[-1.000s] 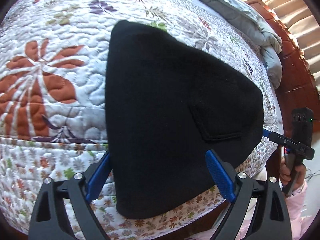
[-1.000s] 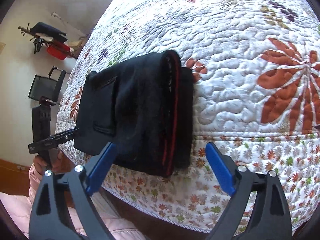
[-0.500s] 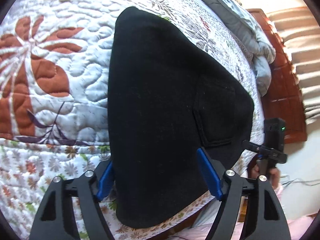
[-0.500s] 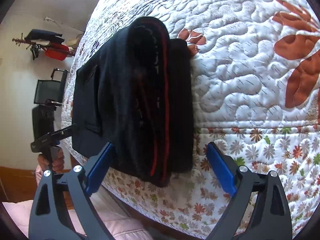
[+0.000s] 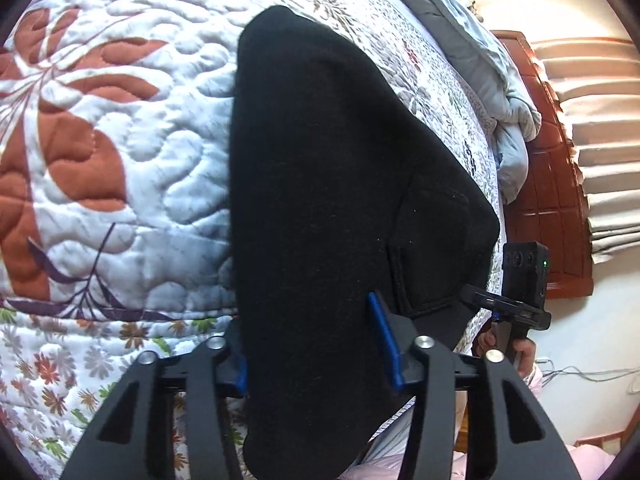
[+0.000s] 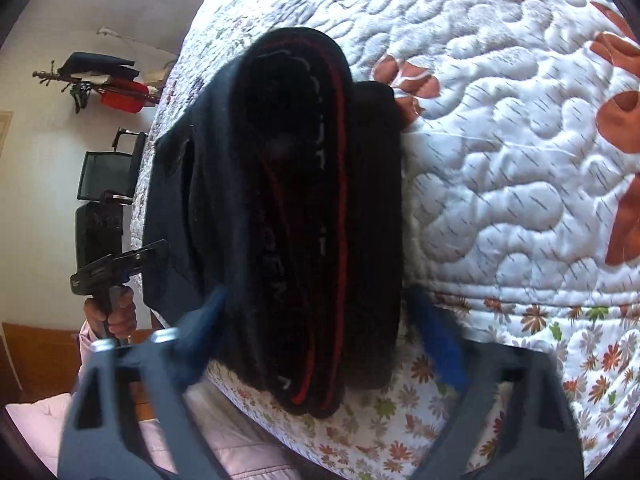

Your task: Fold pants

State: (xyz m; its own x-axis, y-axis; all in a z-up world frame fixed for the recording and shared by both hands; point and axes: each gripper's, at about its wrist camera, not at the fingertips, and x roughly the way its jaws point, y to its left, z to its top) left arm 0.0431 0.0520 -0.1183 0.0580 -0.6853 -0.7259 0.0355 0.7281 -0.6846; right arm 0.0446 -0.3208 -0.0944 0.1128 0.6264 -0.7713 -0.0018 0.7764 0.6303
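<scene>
The folded black pants [image 5: 336, 208] lie on the quilt [image 5: 120, 140], reaching between the spread fingers of the left gripper [image 5: 316, 344] and likewise between the parted, blurred fingers of the right gripper [image 6: 324, 340].

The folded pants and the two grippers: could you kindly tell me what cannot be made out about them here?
- Left wrist view: the pants cover one pad of the left gripper, so its grip is unclear.
- Right wrist view: the right gripper is motion-blurred; whether it touches cloth is unclear.
- Right wrist view: the waistband lettering is too dark to read.
</scene>
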